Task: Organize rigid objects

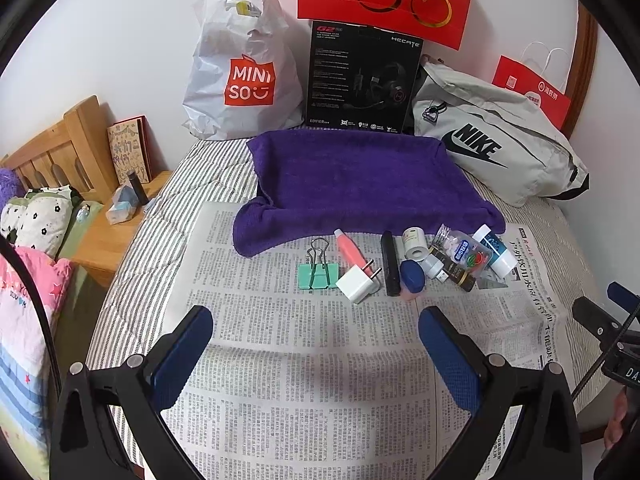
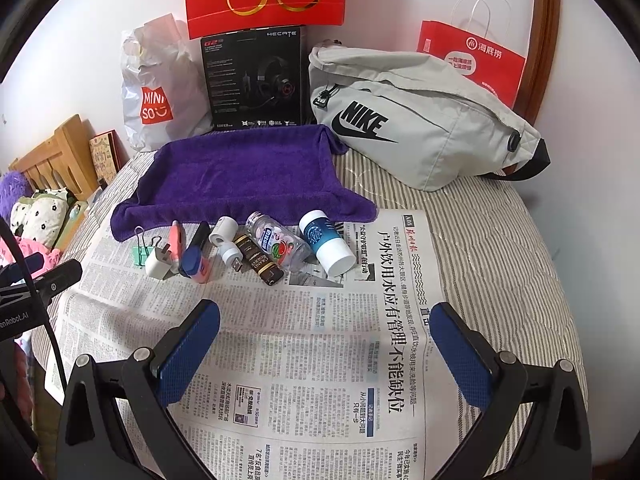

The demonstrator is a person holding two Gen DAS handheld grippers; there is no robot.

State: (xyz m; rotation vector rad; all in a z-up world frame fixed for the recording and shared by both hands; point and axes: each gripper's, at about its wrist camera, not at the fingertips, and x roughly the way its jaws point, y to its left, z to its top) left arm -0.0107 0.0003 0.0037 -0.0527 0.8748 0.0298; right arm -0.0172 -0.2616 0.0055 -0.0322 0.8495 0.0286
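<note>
While both tongs [image 1: 316,344] [image 2: 326,342] hover spread and empty, the black pen [image 1: 390,264] lies lengthwise, pointing toward the purple towel [image 1: 360,176].

left wrist: low, facing wall | right wrist: same, further right | shared: newspaper [image 1: 304,360], purple towel [image 2: 240,172]
</note>
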